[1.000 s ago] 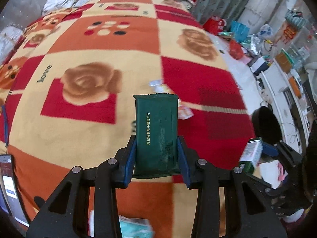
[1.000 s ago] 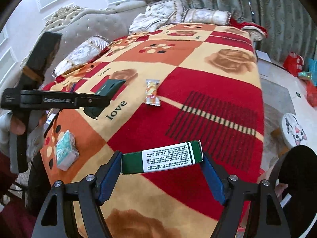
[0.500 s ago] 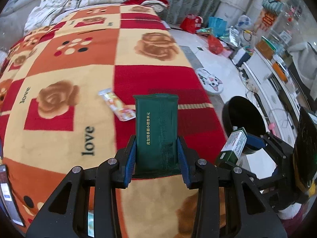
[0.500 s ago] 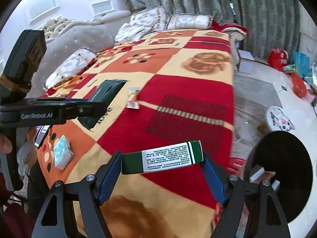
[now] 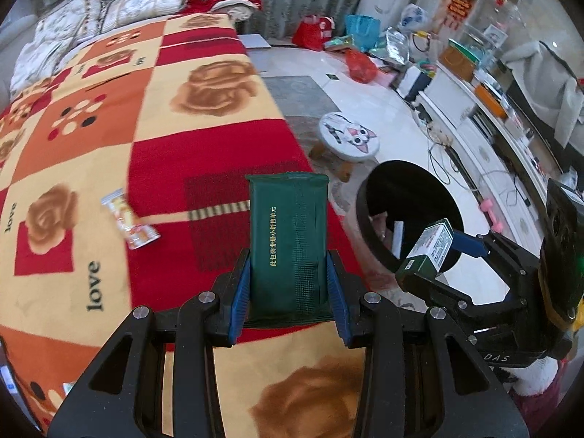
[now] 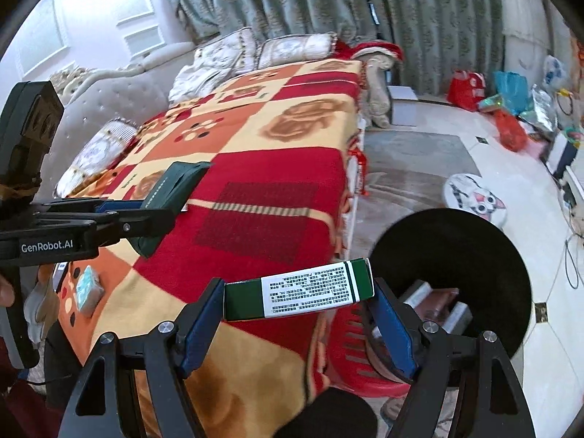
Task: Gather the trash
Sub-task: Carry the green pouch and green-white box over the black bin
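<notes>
My left gripper is shut on a dark green flat packet, held upright above the blanket's right edge; it also shows in the right wrist view. My right gripper is shut on a green and white carton, held crosswise beside the black round bin. In the left wrist view the carton hangs over the bin's rim. An orange snack wrapper lies on the blanket.
A patterned red, orange and yellow blanket covers the sofa. A teal tissue pack lies near its front edge. A cat-face stool stands on the floor beyond the bin. A red basket sits below. Bags clutter the far floor.
Both grippers have swung right, away from the blanket's middle toward the bin. The bin now fills more of both views, and the carton has come over its rim.
</notes>
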{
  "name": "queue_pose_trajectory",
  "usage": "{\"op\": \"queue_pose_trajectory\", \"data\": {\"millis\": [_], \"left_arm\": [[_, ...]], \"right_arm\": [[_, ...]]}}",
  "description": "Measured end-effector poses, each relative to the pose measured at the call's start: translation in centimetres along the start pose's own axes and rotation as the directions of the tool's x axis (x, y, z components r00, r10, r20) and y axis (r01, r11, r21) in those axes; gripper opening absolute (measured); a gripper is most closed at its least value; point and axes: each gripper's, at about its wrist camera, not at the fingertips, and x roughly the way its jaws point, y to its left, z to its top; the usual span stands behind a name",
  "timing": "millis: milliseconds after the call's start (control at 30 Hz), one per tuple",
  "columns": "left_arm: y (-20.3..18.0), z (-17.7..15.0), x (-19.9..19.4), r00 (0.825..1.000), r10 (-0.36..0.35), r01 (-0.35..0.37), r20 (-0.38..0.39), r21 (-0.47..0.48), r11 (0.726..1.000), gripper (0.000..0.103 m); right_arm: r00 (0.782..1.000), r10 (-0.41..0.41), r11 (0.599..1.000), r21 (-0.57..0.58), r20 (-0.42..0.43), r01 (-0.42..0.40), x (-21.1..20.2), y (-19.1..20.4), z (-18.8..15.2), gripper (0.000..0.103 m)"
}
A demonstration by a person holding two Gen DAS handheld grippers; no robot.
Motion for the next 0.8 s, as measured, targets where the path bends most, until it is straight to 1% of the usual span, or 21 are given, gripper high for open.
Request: {"op": "queue_pose_trajectory", "data": {"millis": [267, 433, 633, 800], "left_arm": [[-2.4, 0.7, 1.6, 0.999, -0.025, 0.026, -0.024, 0.033, 0.999, 0.037], [-4.1, 1.5, 2.6, 0.998, -0.056, 0.058, -0.035, 0.057, 0.997, 0.037], [-5.7, 2.6, 4.4, 0.994, -0.086, 0.09, -0.064, 0.062, 0.994, 0.037], [-7.6, 3.1, 5.9, 0.991, -0.107, 0.113, -0.085, 0.076, 0.991, 0.037]], "right_arm": [[0.999, -0.038, 0.998, 0.054, 0.002, 0.038, -0.9, -3.1, -0.6, 0.077], [0.998, -0.066, 0.994, 0.088, 0.002, 0.066, -1.4, -5.0, -0.8, 0.077], [0.994, -0.104, 0.988, 0.113, -0.016, 0.105, -1.3, -7.3, -1.4, 0.077], [0.992, -0.118, 0.983, 0.136, -0.034, 0.121, -0.9, -8.9, -1.8, 0.077]]}}
